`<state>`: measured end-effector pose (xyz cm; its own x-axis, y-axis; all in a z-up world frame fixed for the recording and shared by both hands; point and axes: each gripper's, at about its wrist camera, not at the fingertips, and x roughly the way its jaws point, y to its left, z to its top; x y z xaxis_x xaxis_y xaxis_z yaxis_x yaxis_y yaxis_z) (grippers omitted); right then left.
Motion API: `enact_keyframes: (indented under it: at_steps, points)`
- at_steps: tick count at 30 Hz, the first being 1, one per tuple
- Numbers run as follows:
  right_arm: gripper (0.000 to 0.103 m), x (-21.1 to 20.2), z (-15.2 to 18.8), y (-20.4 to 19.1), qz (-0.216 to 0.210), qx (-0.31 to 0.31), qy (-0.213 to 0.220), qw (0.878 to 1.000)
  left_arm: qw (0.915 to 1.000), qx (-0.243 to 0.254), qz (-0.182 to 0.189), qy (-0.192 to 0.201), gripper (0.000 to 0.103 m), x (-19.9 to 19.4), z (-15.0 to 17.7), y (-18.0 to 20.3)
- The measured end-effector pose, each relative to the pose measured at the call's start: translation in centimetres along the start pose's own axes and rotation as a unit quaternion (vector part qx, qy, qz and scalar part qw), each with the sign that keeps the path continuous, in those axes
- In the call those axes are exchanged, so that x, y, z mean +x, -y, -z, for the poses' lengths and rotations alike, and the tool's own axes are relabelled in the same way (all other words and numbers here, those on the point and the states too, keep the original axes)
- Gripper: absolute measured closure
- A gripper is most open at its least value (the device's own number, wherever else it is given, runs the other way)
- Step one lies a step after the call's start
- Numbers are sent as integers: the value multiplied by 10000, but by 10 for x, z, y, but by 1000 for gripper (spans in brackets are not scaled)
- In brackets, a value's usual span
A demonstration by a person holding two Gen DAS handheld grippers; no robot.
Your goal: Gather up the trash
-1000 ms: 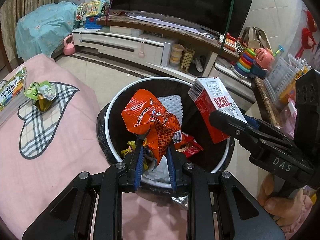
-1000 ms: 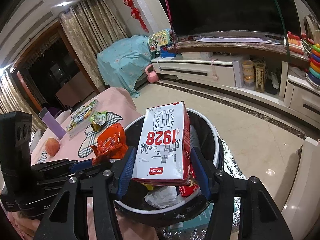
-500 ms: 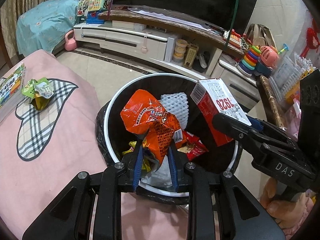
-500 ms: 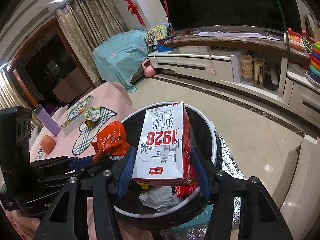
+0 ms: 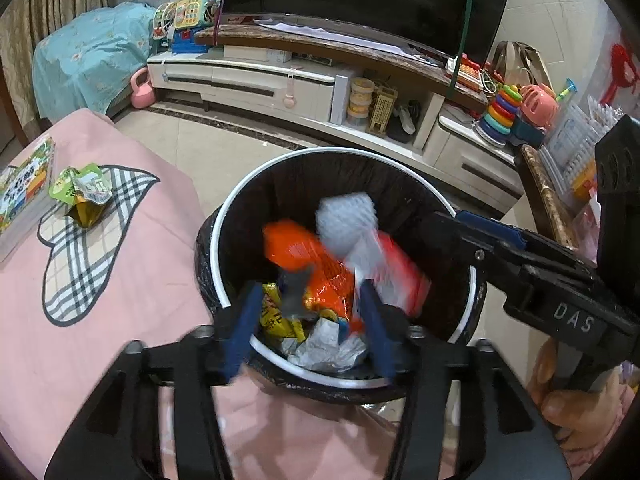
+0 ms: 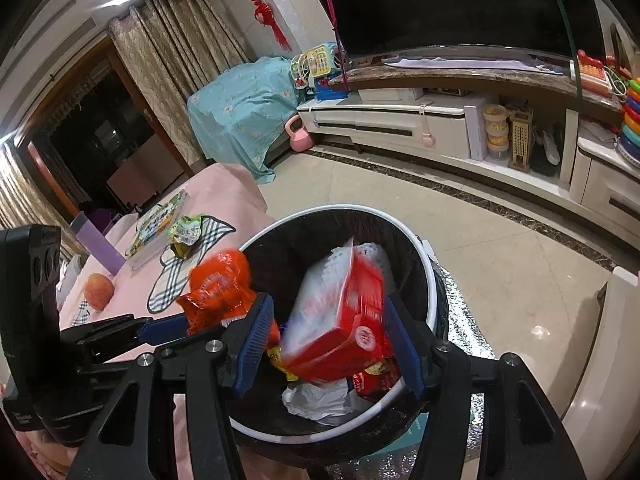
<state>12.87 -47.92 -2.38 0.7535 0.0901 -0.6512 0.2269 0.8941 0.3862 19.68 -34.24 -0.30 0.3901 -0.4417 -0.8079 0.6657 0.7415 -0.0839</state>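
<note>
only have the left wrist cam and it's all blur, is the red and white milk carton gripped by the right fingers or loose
observer: Loose. The right wrist view shows the red and white milk carton tilted and blurred between the right gripper fingers, with a gap on its left side, over the black round trash bin.
operator: anything on the table outside my view
observer: Yes, a reddish apple sits on the pink tablecloth, at its far left end.

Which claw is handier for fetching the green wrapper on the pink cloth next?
Probably left: the left claw, jaws just opened with the orange bag dropping between them, sits beside the pink cloth where the green wrapper lies; the right claw hangs farther, across the bin.
</note>
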Motion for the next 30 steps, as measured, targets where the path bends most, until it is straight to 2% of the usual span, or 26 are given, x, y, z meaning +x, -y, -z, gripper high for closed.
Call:
enact_keyframes:
  at_steps: [5, 9, 13, 14, 20, 27, 30]
  points:
    - [43, -9, 0, 2, 0, 92, 112, 9999, 9999, -55, -52, 138, 37, -14, 6, -7]
    - [36, -19, 2, -1, -38, 141, 213, 9997, 9992, -332, -4, 241, 36, -28, 17, -18]
    - [33, -30, 9, -12, -117, 123, 289, 9994, 9970, -659, 72, 411, 35, -47, 34, -30]
    - [28, -33, 11, -15, -145, 120, 307, 9994, 9961, -738, 70, 479, 35, -54, 41, -33]
    - [6, -59, 35, -42, -295, 155, 581, 9978, 9870, -1377, 19, 831, 29, -91, 85, -57]
    - [2, -77, 77, -70, -565, 482, 684, 9949, 9771, -1756, -228, 1178, 28, -133, 138, -78]
    - [2, -84, 92, -82, -424, 453, 762, 9952, 9725, -1795, -431, 1418, 26, -152, 156, -80]
